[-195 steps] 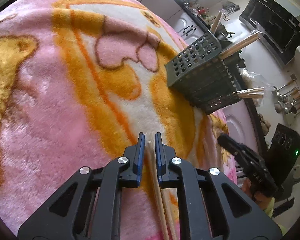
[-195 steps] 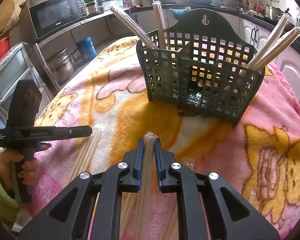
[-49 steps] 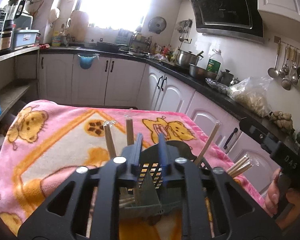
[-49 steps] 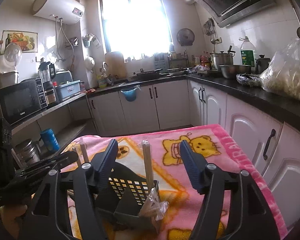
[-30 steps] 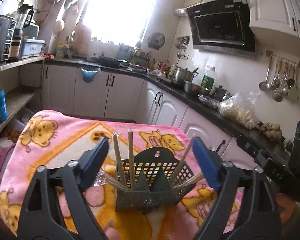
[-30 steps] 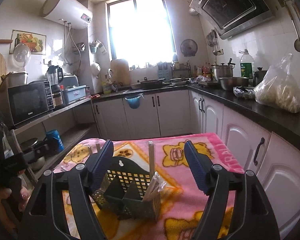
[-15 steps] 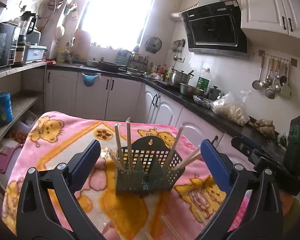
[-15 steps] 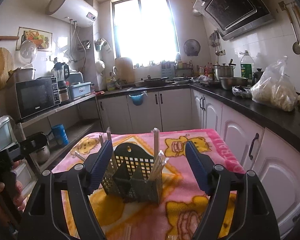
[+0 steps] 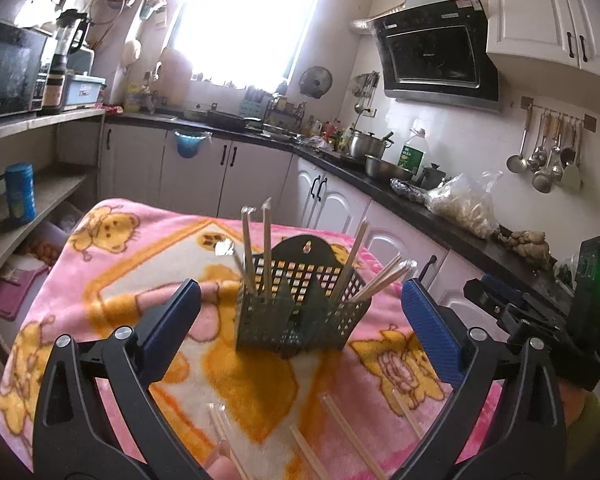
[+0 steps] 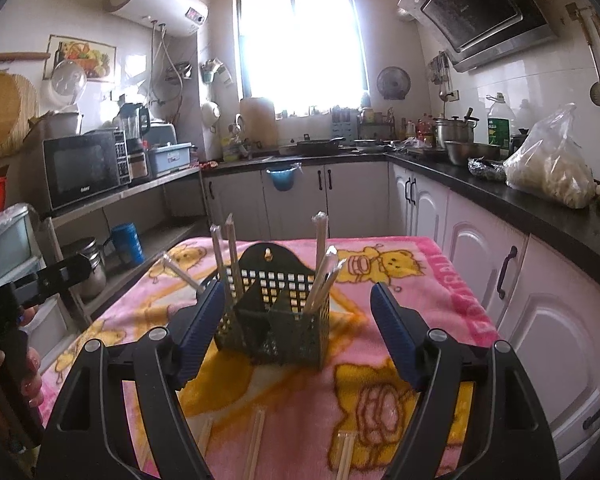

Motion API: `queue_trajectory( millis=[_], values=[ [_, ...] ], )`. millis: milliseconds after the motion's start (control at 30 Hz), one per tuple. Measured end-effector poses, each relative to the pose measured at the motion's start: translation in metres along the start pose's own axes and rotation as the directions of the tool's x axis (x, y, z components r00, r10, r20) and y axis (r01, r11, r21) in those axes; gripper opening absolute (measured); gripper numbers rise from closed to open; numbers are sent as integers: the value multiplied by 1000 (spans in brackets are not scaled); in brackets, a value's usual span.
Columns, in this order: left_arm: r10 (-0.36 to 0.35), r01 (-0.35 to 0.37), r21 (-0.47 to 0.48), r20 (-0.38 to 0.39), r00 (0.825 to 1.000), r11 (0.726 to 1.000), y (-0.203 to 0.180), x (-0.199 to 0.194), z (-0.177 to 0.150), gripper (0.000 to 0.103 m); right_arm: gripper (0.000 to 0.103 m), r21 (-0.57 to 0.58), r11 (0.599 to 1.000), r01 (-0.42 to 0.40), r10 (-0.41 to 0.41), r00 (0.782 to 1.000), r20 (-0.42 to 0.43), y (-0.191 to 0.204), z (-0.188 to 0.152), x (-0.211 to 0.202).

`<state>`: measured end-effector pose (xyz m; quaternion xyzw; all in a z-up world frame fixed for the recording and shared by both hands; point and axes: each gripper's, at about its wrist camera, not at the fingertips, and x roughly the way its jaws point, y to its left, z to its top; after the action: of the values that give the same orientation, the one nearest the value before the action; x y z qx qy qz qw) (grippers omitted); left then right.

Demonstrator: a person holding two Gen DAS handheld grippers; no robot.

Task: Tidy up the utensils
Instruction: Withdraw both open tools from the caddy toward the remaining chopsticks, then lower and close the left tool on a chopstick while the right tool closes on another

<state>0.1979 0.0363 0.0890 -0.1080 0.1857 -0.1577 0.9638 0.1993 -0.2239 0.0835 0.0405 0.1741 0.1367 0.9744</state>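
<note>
A dark green slotted utensil basket point(image 9: 300, 312) stands upright on a pink and orange blanket point(image 9: 112, 276); it also shows in the right wrist view point(image 10: 276, 320). Several wrapped chopstick pairs point(image 9: 262, 248) stand in its compartments point(image 10: 320, 268). More wrapped chopsticks point(image 9: 352, 436) lie flat on the blanket in front of the basket point(image 10: 254, 444). My left gripper point(image 9: 300, 328) is wide open and empty, held back from the basket. My right gripper point(image 10: 298, 324) is wide open and empty too. The right gripper shows at the right edge of the left wrist view point(image 9: 512, 308).
The blanket covers a table in a kitchen. White cabinets point(image 10: 452, 216) and a dark counter point(image 10: 540, 200) run along the right. Open shelves with a microwave point(image 10: 84, 164) stand on the left. The left gripper's handle and the hand show at the left point(image 10: 40, 280).
Both grippers put their chopsticks into the basket, opened wide and let go. Over the last second both have drawn back and up from the basket, so loose chopsticks on the blanket come into view.
</note>
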Motion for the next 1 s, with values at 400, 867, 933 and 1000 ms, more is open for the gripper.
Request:
queue_trajectory(
  millis=[400, 867, 933, 1000],
  values=[
    [41, -43, -40, -49, 998, 998, 17, -6, -33, 91, 73, -22, 999, -32, 31, 998, -54, 12, -28, 0],
    [92, -101, -63, -126, 988, 993, 34, -7, -70, 91, 73, -54, 995, -83, 75, 989, -126, 29, -55, 10],
    [99, -108, -61, -137, 986, 992, 35, -5, -73, 91, 73, -55, 994, -89, 81, 988, -135, 30, -58, 12],
    [105, -116, -63, -149, 983, 991, 36, -4, -78, 91, 73, -58, 994, -96, 86, 985, -149, 31, -62, 15]
  ],
)
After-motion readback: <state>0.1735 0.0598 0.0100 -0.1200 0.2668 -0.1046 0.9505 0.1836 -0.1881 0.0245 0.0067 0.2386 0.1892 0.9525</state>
